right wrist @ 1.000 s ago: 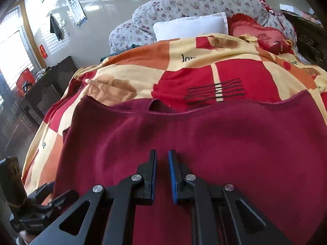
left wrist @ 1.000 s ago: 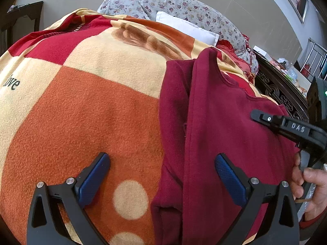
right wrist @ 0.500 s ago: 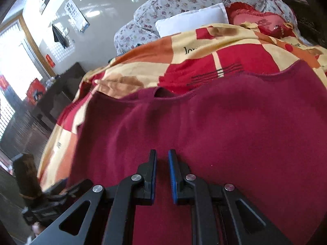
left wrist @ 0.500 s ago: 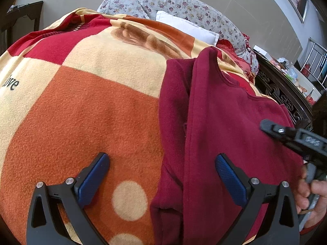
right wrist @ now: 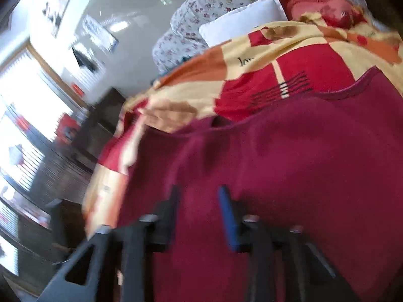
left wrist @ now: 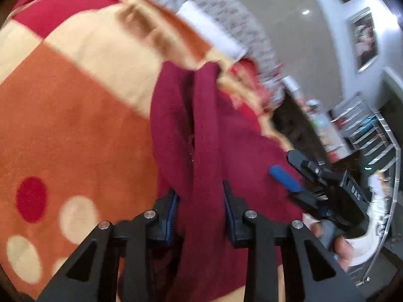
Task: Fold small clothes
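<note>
Maroon garment (left wrist: 246, 151) lies flat on the patterned blanket (left wrist: 75, 115), near edge of bed, its left side bunched into a raised ridge of doubled fabric running away from the camera. Left gripper (left wrist: 200, 216) is clamped on that ridge, cloth filling the gap between the blue pads. Right gripper (right wrist: 199, 216) sits over the garment body, jaws parted a bit, nothing visibly caught between them, so reads as released; both views blurred. Step looks like a lengthwise side fold: to do it well, carry the pinched edge across toward the garment middle, keep it low and taut so the layer below doesn't drag, right gripper pins or grabs the far end so the fold line stays straight. White pillow (right wrist: 241, 22) and floral bedding (right wrist: 214, 2) beyond
</note>
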Available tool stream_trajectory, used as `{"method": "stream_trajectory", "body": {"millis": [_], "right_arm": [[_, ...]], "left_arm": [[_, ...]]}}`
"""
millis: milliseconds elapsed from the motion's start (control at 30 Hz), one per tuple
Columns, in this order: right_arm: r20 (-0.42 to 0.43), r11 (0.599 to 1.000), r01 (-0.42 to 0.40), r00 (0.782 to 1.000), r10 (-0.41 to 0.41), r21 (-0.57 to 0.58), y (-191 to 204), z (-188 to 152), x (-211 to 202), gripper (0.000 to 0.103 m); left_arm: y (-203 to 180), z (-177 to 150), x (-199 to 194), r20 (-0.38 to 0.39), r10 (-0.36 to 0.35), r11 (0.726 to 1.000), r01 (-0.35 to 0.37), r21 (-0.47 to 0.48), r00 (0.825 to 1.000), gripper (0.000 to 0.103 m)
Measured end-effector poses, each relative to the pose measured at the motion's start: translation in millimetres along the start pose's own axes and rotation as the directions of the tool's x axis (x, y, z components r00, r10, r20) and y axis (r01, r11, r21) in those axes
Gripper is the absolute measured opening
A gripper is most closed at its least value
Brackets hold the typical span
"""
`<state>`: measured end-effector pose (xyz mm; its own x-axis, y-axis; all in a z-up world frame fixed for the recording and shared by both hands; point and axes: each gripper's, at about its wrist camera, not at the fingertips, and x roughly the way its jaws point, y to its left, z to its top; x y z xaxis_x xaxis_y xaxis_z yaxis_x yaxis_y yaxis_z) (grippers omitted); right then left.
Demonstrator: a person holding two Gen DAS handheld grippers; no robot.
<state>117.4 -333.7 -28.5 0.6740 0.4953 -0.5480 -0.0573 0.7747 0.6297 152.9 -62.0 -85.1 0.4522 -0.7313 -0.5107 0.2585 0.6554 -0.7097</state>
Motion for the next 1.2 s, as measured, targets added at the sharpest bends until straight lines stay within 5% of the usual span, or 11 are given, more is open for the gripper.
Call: {"method": "stream_trajectory", "body": {"millis": [100,267,500,533,600,700,867,933,1033,1100,1200], "right_arm": [[0.045,0.996,-0.089,0.995,0.088,0.017,10.1,12.4,-17.8,0.085],[-0.030,0.991,-0.102,0.995,0.100,-0.090,58.1,24.2,-14.9,0.095],[-0.246,0.963,0.061,0.961,-0.128,-0.261,95.4,14.9,47.2,0.094],[-0.261,0.962,0.064,0.956,-0.135,-0.264,94.7,12.5,52.8,0.091],[-0.296,0.954,0.066,0.943,-0.155,-0.293,94.7,4.7,60.5,0.054],[-0.193,0.920,0.161,0.951,-0.241,-0.357,92.6,1.1,46.4,0.020],[-0.050,0.918,0.208,0.970,-0.238,-0.339,66.9,23.8,-24.1,0.013],[-0.006,0.907,0.247,0.964,-0.264,-0.342,53.0,30.9,-53.0,0.012],[0.057,0.892,0.327,0.943,-0.326,-0.312,21.4,39.3,-89.2,0.012],[0.094,0.865,0.401,0.915,-0.391,-0.301,-1.2,39.8,-102.3,0.012],[0.043,0.863,0.417,0.905,-0.423,-0.285,-39.8,36.1,-86.2,0.012]], "left_arm": [[-32.9,-15.8,-2.1,0.018,0.011,0.990,-0.013,0.140,1.000,0.030],[-63.7,-36.7,5.4,0.030,0.030,0.970,-0.037,0.240,0.999,0.030],[-72.6,-47.1,7.6,0.050,0.067,0.963,-0.078,0.259,0.997,0.030],[-75.7,-51.5,5.8,0.050,0.073,0.961,-0.084,0.265,0.996,0.030],[-82.2,-53.5,7.3,0.054,0.099,0.954,-0.110,0.278,0.994,0.030],[-91.5,-56.7,3.8,0.057,0.097,0.954,-0.109,0.278,0.994,0.030],[-136.8,-56.8,-3.9,0.033,-0.020,0.950,0.009,0.313,0.999,0.039],[-161.5,-59.3,-6.5,-0.021,-0.076,0.931,0.078,0.355,0.997,0.061],[-178.8,-64.3,-21.4,-0.092,-0.128,0.908,0.154,0.388,0.987,0.079],[-175.9,-67.5,-34.7,-0.067,-0.115,0.896,0.132,0.425,0.991,0.090],[-160.5,-65.2,-32.8,0.015,0.003,0.903,-0.010,0.430,1.000,0.092]]}}
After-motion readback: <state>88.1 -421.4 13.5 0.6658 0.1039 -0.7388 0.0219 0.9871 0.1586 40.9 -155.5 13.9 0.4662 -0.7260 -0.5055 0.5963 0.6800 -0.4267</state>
